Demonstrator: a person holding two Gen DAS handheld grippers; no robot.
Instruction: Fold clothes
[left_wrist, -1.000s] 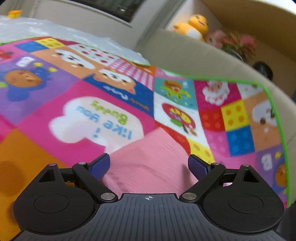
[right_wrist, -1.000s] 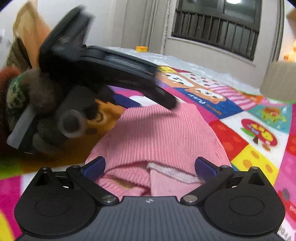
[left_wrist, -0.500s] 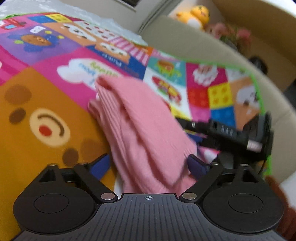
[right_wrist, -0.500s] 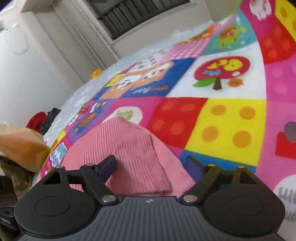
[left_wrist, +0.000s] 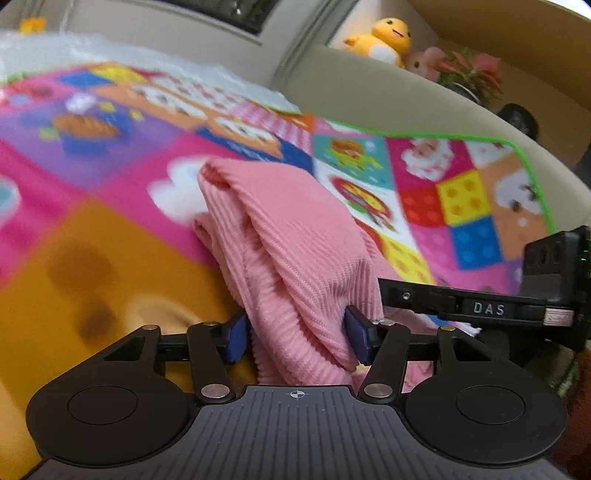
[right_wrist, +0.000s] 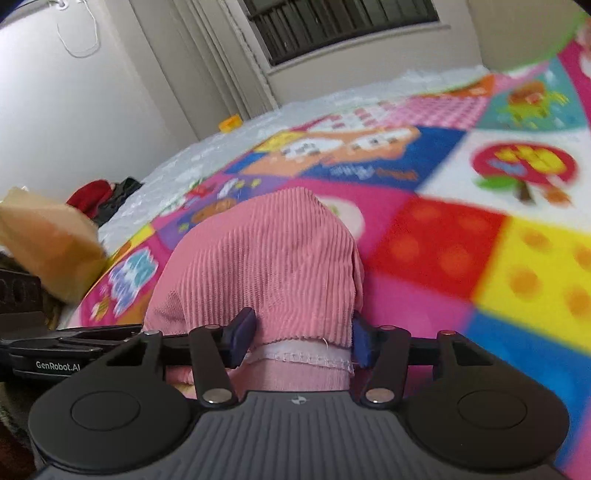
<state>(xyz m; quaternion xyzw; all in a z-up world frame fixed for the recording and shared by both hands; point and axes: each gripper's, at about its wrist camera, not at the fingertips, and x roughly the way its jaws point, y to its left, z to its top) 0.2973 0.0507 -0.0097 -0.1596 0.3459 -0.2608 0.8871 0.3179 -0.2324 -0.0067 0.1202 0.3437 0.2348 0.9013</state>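
A pink ribbed knit garment (left_wrist: 295, 229) lies bunched on a colourful patchwork play mat (left_wrist: 92, 240). My left gripper (left_wrist: 295, 338) is shut on its near folds, which fill the gap between the blue pads. The right gripper's black body (left_wrist: 487, 306) sits just to the right, touching the same cloth. In the right wrist view the garment (right_wrist: 273, 251) rises as a rounded hump on the mat (right_wrist: 480, 240). My right gripper (right_wrist: 301, 338) is shut on its white-stitched hem. The left gripper's body (right_wrist: 55, 354) shows at the lower left.
A beige padded edge (left_wrist: 388, 96) curves round the mat's far side, with plush toys (left_wrist: 384, 37) and a plant (left_wrist: 472, 74) behind. A white crinkled sheet (right_wrist: 221, 147) extends to the wall. Red and dark clothes (right_wrist: 99, 195) and a tan object (right_wrist: 44, 240) lie left.
Both grippers' fingers have narrowed from wide open onto the pink garment. The left gripper swung from the garment's far corner to its near end, beside the right gripper.
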